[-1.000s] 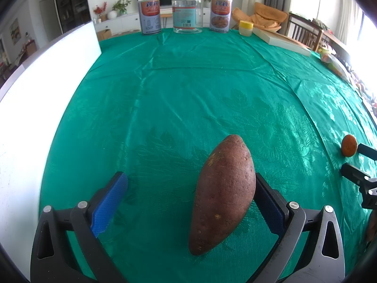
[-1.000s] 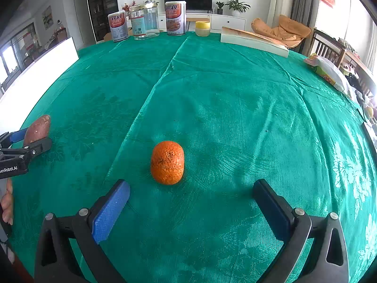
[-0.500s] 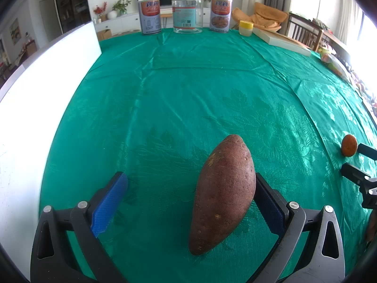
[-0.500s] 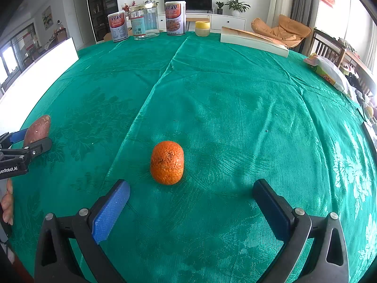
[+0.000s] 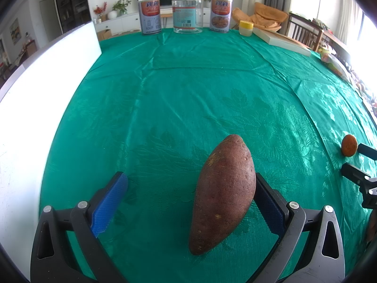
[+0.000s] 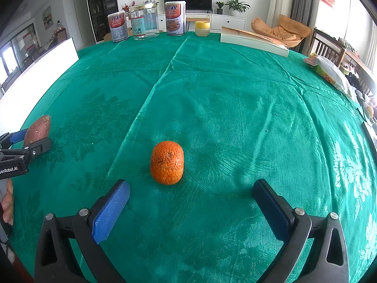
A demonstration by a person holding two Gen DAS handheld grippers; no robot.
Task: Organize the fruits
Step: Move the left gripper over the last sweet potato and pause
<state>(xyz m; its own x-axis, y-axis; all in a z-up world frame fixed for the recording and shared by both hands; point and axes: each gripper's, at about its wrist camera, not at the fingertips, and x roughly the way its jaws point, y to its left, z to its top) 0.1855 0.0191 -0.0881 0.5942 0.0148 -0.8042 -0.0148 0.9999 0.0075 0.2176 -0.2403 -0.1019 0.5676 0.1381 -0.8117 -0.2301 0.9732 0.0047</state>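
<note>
Two grippers, both pre-grasp. Left wrist view: left gripper (image 5: 190, 202) w/ jaws spread wide, sweet potato (image 5: 223, 193) lying on the green tablecloth (image 5: 188, 89) between them, against the right pad, clear of the left; next move, I'd judge, is to centre & close. Right wrist view: right gripper (image 6: 192, 204) likewise released; orange (image 6: 167, 162) sits just ahead of the pads, so it needs to advance, then close.

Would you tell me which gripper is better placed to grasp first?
Left gripper: the reddish-brown sweet potato already lies between its open fingers, while the bumpy orange tangerine sits ahead of the right gripper.
</note>
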